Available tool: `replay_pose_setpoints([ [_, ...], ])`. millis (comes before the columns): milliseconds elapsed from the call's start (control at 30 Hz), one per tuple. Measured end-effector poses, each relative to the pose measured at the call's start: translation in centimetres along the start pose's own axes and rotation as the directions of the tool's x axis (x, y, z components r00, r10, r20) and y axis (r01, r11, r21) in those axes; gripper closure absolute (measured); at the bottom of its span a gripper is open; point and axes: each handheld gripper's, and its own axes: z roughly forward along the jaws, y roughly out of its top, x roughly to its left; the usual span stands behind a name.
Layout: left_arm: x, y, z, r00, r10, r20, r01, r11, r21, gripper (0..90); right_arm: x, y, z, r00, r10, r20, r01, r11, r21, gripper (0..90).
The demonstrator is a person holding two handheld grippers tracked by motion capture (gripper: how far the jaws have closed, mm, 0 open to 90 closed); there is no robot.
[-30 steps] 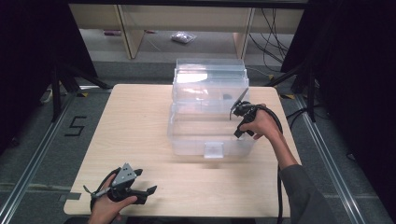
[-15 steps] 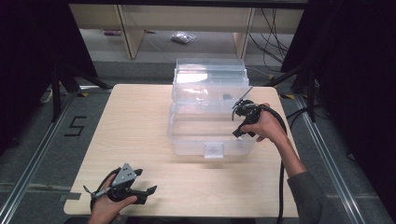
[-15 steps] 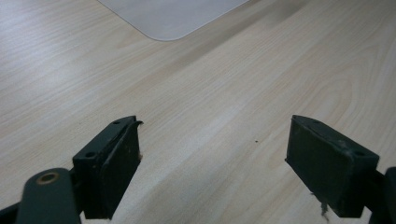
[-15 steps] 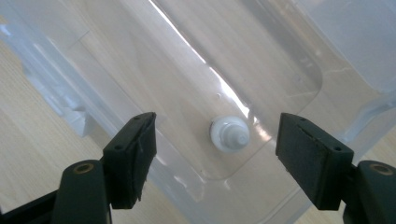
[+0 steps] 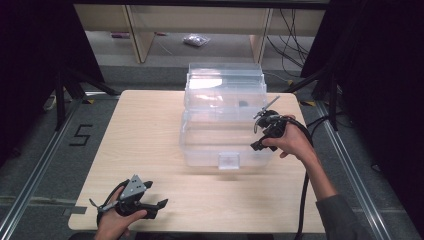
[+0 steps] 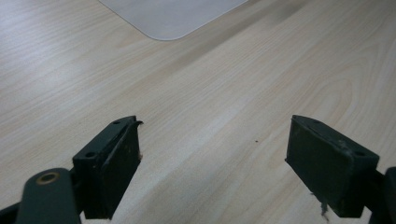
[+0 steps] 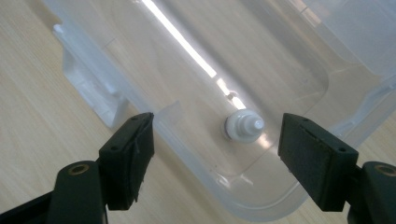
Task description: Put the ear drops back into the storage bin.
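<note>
- The small white ribbed plastic cap is lying inside the clear plastic storage box on the pale wooden table.
- The right gripper is hovering above it, its jaws having just been opening, nothing between them.
- The left gripper is resting spread apart near the table's front edge.

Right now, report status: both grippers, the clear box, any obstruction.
Left gripper open, resting low at the table's near edge. Right gripper jaws just opening, nothing between them, over the clear box. White knob lies inside. Nothing in the way.

Bench: pale wood, fine grain lines. Storage box: clear, colourless plastic with bright glare streaks. Small part inside it: white. Both tongs, left and right: black pads.
</note>
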Motion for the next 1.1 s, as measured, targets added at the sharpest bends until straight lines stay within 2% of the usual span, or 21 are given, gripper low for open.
replay_pose_setpoints([
  [67, 0.0, 0.0, 0.0, 0.9999, -0.008, 0.01, 0.008, 0.9999, 0.006, 16.9, 0.1, -0.3, -0.1, 1.0, 0.008, -0.002, -0.008, 1.0, -0.009, 27.7],
  [267, -0.1, 0.0, 0.0, 1.0, -0.006, 0.003, 0.006, 1.0, 0.002, 16.9, 0.4, -1.0, -0.5, 1.0, 0.003, -0.005, -0.003, 0.999, -0.041, 27.4],
  [367, 0.0, 0.0, 0.0, 1.0, -0.003, 0.001, 0.003, 1.0, 0.001, 16.9, 0.7, -1.3, -0.7, 0.9997, -0.003, -0.026, 0.001, 0.998, -0.07, 27.0],
  [400, 0.0, 0.0, 0.0, 1.0, -0.006, 0.003, 0.006, 1.0, 0.002, 16.9, 0.9, -1.4, -0.7, 0.9993, 0.016, -0.033, -0.018, 0.997, -0.074, 26.7],
  [433, -0.1, 0.0, 0.0, 1.0, -0.006, 0.003, 0.006, 1.0, 0.002, 16.9, 0.9, -1.5, -0.8, 0.9995, -0.006, -0.031, 0.003, 0.996, -0.09, 26.5],
  [533, -0.1, 0.0, 0.0, 1.0, -0.006, 0.003, 0.006, 1.0, 0.001, 16.9, 1.4, -1.7, -0.7, 0.9993, 0.003, -0.038, -0.007, 0.995, -0.101, 26.4],
  [633, 0.0, 0.0, 0.0, 1.0, -0.003, 0.004, 0.003, 1.0, 0.003, 16.9, 1.7, -1.9, -0.6, 0.999, -0.011, -0.044, 0.006, 0.994, -0.113, 26.1],
  [767, -0.1, 0.0, 0.0, 1.0, -0.007, 0.003, 0.007, 1.0, 0.001, 16.9, 2.0, -2.3, -0.6, 0.9983, 0.007, -0.057, -0.015, 0.992, -0.127, 25.8],
  [867, -0.1, 0.0, 0.0, 1.0, -0.005, 0.002, 0.005, 1.0, 0.001, 16.9, 2.1, -2.6, -0.6, 0.9984, -0.022, -0.051, 0.014, 0.988, -0.155, 25.4],
  [900, -0.1, 0.0, 0.0, 1.0, -0.005, 0.003, 0.005, 1.0, 0.001, 16.9, 2.4, -2.6, -0.6, 0.9983, 0.002, -0.059, -0.011, 0.989, -0.147, 25.3],
  [933, -0.1, 0.0, 0.0, 1.0, -0.004, 0.003, 0.004, 1.0, 0.001, 16.9, 2.3, -2.7, -0.6, 0.9983, -0.015, -0.056, 0.006, 0.987, -0.16, 25.0],
  [967, 0.0, 0.0, 0.0, 1.0, -0.004, 0.005, 0.004, 1.0, 0.002, 16.9, 2.7, -2.8, -0.6, 0.9979, 0.018, -0.062, -0.027, 0.989, -0.143, 24.8],
  [1100, -0.1, 0.0, 0.0, 1.0, -0.007, 0.001, 0.007, 1.0, -0.002, 16.9, 2.9, -3.2, -0.4, 0.9977, -0.006, -0.067, -0.006, 0.985, -0.172, 24.6],
])
